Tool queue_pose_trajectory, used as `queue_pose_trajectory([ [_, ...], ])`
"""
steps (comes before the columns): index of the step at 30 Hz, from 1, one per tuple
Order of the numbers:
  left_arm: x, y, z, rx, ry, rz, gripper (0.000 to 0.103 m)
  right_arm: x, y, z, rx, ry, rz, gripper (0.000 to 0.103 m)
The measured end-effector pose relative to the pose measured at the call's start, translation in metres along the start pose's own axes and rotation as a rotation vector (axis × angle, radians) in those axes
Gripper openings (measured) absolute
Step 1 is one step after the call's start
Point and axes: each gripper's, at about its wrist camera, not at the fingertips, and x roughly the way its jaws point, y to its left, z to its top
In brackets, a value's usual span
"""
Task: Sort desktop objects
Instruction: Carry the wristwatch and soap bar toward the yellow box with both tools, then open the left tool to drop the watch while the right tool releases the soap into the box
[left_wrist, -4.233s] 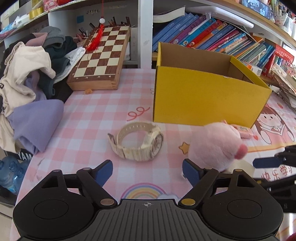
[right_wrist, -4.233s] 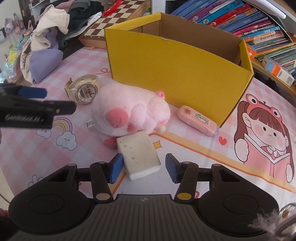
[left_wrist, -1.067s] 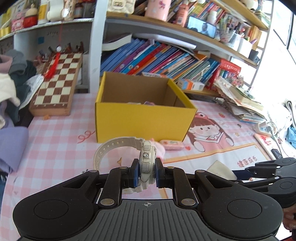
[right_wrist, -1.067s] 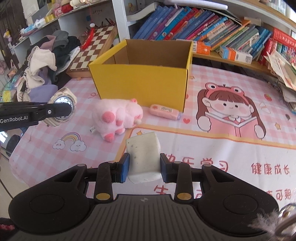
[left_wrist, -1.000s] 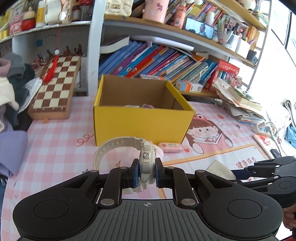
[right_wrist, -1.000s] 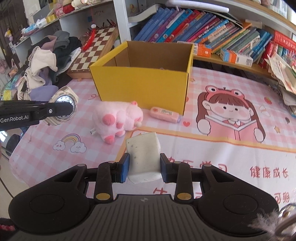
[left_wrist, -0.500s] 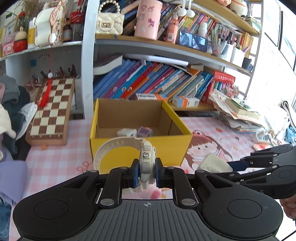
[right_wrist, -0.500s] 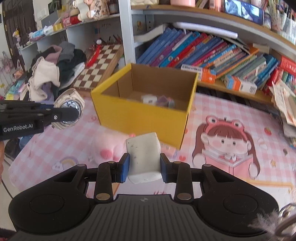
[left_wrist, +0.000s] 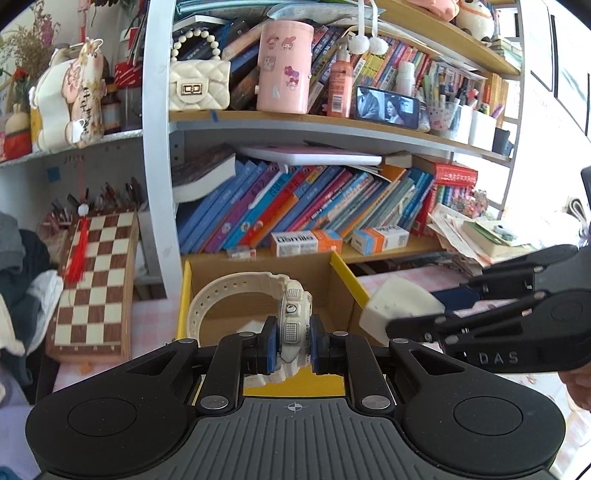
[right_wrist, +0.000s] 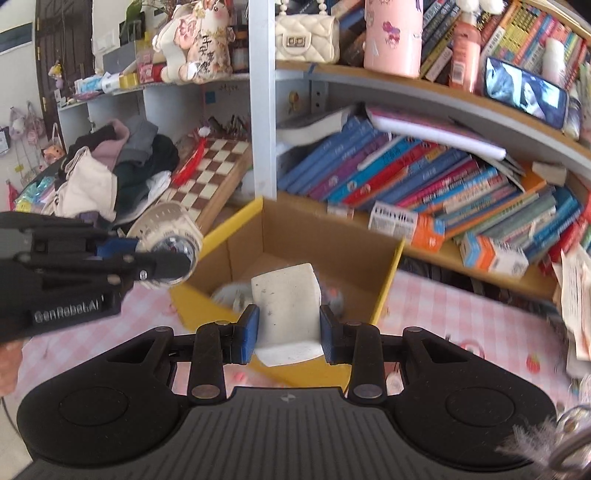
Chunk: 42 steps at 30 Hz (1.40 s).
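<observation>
Pinching a cream wristwatch (left_wrist: 291, 325) by its case, the jaws of the left gripper (left_wrist: 291, 349) held it upright above the near wall of the yellow box (left_wrist: 183, 295), its strap looping up and to the left over the open top. The right gripper (right_wrist: 287, 334) had its jaws pressed against the two sides of a white eraser block (right_wrist: 286, 314), which hung over the same box, close to its near right corner. In the left wrist view that eraser (left_wrist: 399, 304) showed just right of the box's right wall, with the right gripper (left_wrist: 410, 314) reaching in from the right. In the right wrist view the watch (right_wrist: 168, 238) and the left gripper (right_wrist: 147, 254) sat at the box's left corner (right_wrist: 236, 225). Small things lay on the box floor, blurred beyond telling. The box stood on the pink checked worktop (right_wrist: 461, 314), right in front of the bookshelf (left_wrist: 295, 218); a chessboard (left_wrist: 96, 280) leaned left of the box.
</observation>
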Motion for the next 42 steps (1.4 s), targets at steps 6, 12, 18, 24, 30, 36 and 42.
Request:
queue_pose_trajectory([
  [6, 0.028, 0.003, 0.011, 0.009, 0.028, 0.035, 0.016, 0.031, -0.014, 0.021, -0.047, 0.009, 0.019, 0.032],
  [12, 0.052, 0.006, 0.013, 0.014, 0.059, 0.06, 0.016, 0.063, -0.017, 0.025, -0.09, 0.05, 0.051, 0.032],
  [18, 0.078, 0.011, 0.009, 0.011, 0.108, 0.071, 0.016, 0.094, -0.014, 0.026, -0.157, 0.09, 0.062, 0.032],
  [24, 0.106, 0.017, 0.003, 0.052, 0.169, 0.083, 0.016, 0.132, -0.016, 0.022, -0.201, 0.168, 0.085, 0.032],
  [30, 0.13, 0.022, -0.004, 0.086, 0.228, 0.084, 0.016, 0.163, -0.01, 0.015, -0.304, 0.24, 0.108, 0.032],
  [36, 0.149, 0.027, -0.013, 0.089, 0.291, 0.071, 0.016, 0.184, -0.017, 0.011, -0.315, 0.295, 0.132, 0.032],
  [42, 0.163, 0.03, -0.025, 0.058, 0.335, 0.055, 0.016, 0.203, -0.031, 0.003, -0.275, 0.357, 0.153, 0.032],
])
